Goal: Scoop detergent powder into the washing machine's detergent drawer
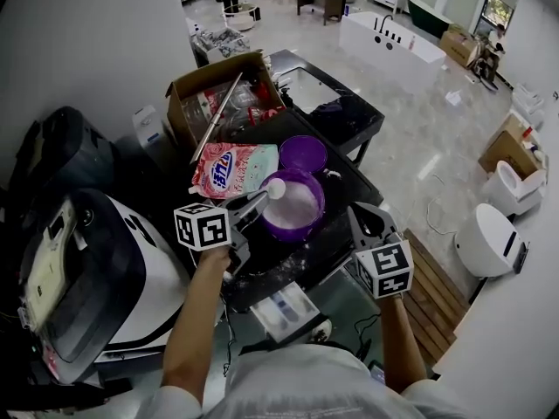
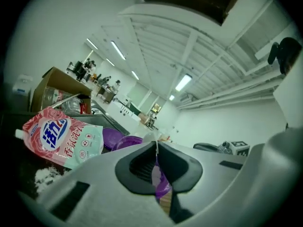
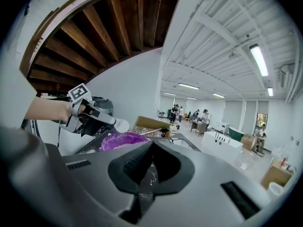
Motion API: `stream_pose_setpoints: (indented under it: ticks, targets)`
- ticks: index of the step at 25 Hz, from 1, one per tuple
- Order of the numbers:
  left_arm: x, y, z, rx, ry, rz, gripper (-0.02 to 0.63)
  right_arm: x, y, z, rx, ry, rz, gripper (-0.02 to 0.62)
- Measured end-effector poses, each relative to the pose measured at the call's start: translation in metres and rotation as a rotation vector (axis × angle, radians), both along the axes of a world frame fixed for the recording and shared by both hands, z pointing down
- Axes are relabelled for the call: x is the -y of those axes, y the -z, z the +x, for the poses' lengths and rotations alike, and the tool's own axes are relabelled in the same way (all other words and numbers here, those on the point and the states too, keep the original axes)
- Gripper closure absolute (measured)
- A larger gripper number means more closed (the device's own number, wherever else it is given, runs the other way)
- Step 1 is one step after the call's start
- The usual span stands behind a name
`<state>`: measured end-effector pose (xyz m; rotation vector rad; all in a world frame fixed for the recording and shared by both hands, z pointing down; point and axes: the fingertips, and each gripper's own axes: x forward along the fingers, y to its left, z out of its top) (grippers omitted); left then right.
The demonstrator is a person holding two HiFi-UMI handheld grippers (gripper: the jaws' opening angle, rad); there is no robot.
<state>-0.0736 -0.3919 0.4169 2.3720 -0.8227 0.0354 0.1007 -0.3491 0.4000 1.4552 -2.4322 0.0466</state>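
Note:
A purple tub (image 1: 297, 208) full of white powder stands on the dark machine top (image 1: 349, 182). My left gripper (image 1: 253, 203) is shut on the handle of a white scoop (image 1: 275, 188), whose bowl hangs over the tub's near-left rim. In the left gripper view the thin handle (image 2: 156, 148) runs between the closed pads. The open detergent drawer (image 1: 284, 311) juts out below the top's front edge. My right gripper (image 1: 362, 214) is shut and empty, right of the tub; its view shows the tub (image 3: 124, 140) and the scoop (image 3: 122, 125).
A pink detergent bag (image 1: 234, 168) lies left of the tub, and the purple lid (image 1: 303, 154) sits behind it. Spilled powder (image 1: 288, 260) dusts the top's front. An open cardboard box (image 1: 223, 99) stands behind. A white-and-black appliance (image 1: 87, 278) is at the left.

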Motion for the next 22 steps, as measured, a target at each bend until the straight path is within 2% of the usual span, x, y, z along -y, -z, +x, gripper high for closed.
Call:
stream_pose_setpoints:
  ticks: [6,11,15,18,22]
  targets:
    - [-0.010,0.028,-0.028,-0.242,0.131,-0.011,0.591,-0.011,0.021,-0.016,0.067,0.040,0.084,0.589]
    - [-0.025,0.042,-0.055,-0.360,0.184,-0.037,0.591,-0.020,0.032,-0.031,0.139,0.042,0.111,0.589]
    - [-0.039,0.048,-0.073,-0.457,0.187,-0.064,0.591,-0.033,0.034,-0.041,0.164,0.039,0.110,0.591]
    - [-0.051,0.049,-0.083,-0.497,0.166,-0.062,0.591,-0.046,0.032,-0.051,0.163,0.040,0.096,0.591]
    - [-0.071,0.039,-0.092,-0.499,0.135,-0.073,0.591,-0.066,0.021,-0.062,0.112,0.034,0.064,0.591]
